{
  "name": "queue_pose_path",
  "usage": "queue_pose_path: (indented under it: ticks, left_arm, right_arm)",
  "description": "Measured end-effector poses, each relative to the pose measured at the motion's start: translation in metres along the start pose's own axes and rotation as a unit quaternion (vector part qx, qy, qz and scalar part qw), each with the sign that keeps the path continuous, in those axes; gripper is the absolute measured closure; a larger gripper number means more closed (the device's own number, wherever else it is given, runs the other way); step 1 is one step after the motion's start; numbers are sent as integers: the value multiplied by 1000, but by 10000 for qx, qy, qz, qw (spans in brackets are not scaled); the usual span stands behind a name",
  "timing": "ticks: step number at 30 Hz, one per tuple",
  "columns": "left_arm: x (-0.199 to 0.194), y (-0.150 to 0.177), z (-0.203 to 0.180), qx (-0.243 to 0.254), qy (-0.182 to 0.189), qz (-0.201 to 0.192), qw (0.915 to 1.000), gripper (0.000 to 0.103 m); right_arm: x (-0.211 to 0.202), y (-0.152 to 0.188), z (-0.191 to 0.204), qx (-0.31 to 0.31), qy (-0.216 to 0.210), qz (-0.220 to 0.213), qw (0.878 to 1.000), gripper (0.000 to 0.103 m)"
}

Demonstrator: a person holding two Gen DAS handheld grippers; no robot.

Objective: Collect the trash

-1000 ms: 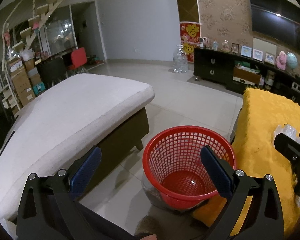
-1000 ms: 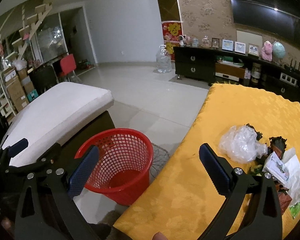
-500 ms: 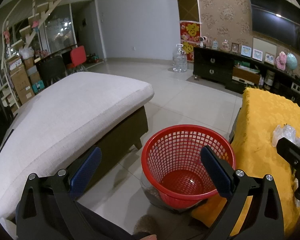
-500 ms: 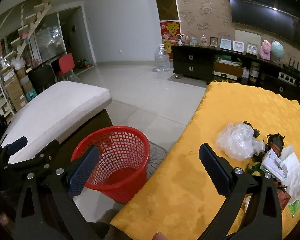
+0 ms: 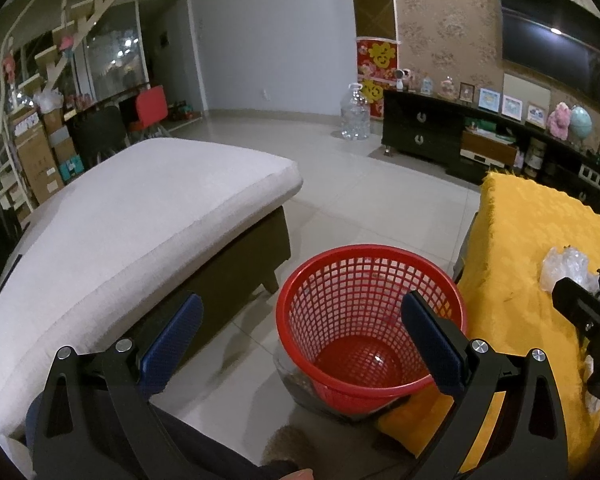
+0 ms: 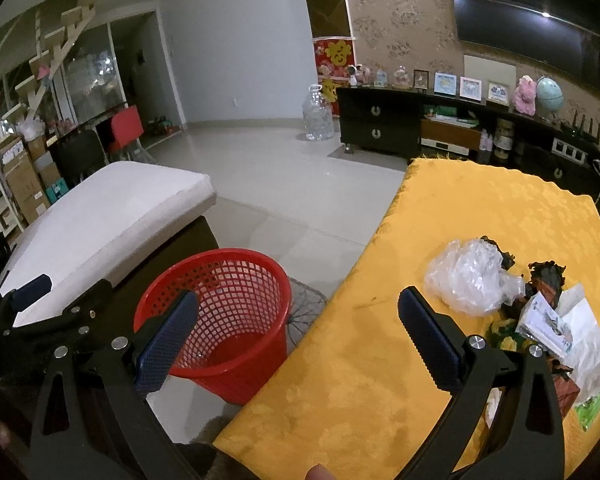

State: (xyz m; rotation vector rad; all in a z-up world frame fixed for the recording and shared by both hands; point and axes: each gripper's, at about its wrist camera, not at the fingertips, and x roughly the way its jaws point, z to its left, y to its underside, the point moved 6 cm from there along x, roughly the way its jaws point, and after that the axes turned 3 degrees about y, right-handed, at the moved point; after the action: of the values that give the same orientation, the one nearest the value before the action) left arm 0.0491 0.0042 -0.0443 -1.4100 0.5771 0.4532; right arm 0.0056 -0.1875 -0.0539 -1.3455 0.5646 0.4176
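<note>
An empty red mesh basket (image 5: pixel 370 322) (image 6: pixel 220 316) stands on the tiled floor between the sofa and the yellow-clothed table (image 6: pixel 480 216). On the table lie a crumpled clear plastic bag (image 6: pixel 470 280) (image 5: pixel 564 266), dark wrappers (image 6: pixel 546 274) and white papers (image 6: pixel 572 330). My left gripper (image 5: pixel 300 336) hangs open above the basket's near side, holding nothing. My right gripper (image 6: pixel 298 330) is open over the table's left edge, the trash pile ahead to its right. The left gripper's fingers (image 6: pixel 30 288) show at the left of the right wrist view.
A sofa with a pale cushion (image 5: pixel 132 216) sits left of the basket. A dark TV cabinet (image 6: pixel 440 128) with frames and toys runs along the far wall, a large water bottle (image 6: pixel 318 114) beside it. Boxes and chairs (image 5: pixel 44 152) crowd the far left.
Both grippers drifted slightly; the basket sits a little higher and further left in the left view, and the trash pile edged closer in the right view. Both stay open.
</note>
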Motion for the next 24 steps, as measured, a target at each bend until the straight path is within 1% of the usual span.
queue_pose_path:
  ticks: [24]
  left_arm:
    - [1,0,0,-24,6,38,10000,7]
  right_arm:
    - [0,0,-2,6,32,15,10000,5]
